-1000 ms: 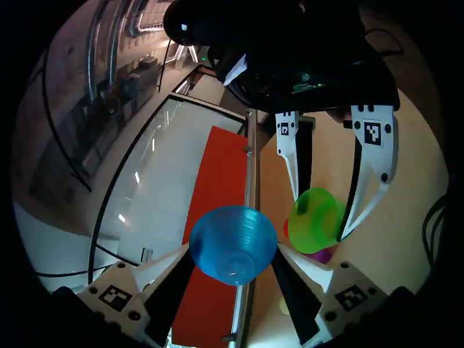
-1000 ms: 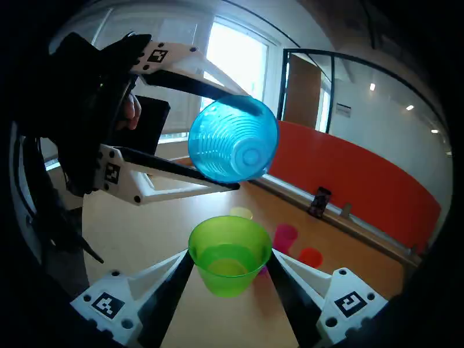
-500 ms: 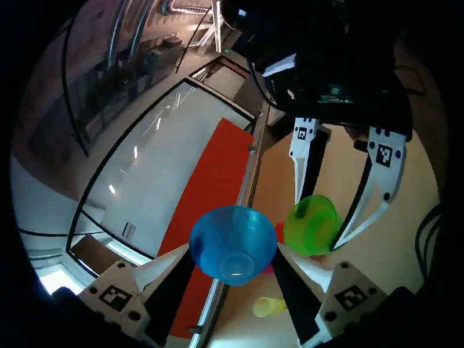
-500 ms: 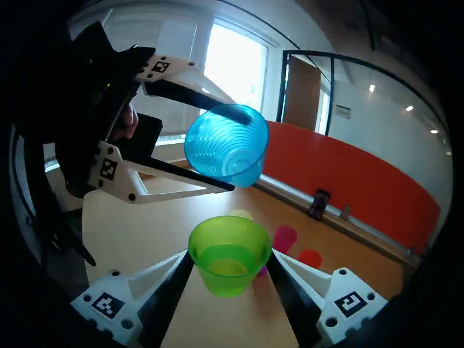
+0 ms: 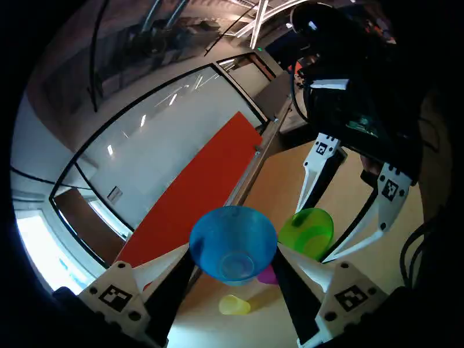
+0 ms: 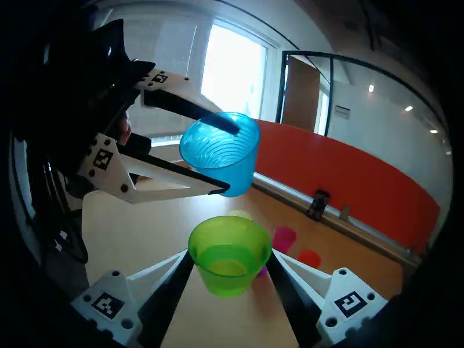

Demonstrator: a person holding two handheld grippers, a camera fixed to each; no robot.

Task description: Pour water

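Spilling is being risked chiefly at the green cup, which is being held clamped between the two fingers of the right gripper, low over the wooden table, with water lying in its lower part. If it is being squeezed too hard or tipped, the thin plastic wall is likely to be buckled and the water thrown onto the table.

The blue cup is being carried above and a little beyond it, pinched at its sides by the fingers of the left gripper and tilted, mouth upward and turned toward the window. Any drops lying inside may be shed past the green rim, since the two cups are being held apart rather than rim over rim. A slip is also being invited by so narrow a grip on a tapered, ribbed wall. Whether water is lying in the blue cup cannot be told.

The water is being shown as a shallow, clear pool, tinted yellow-green by the translucent cup and lying well below its rim. A yellow cup, a pink cup and an orange cup are being seen on the table beyond.
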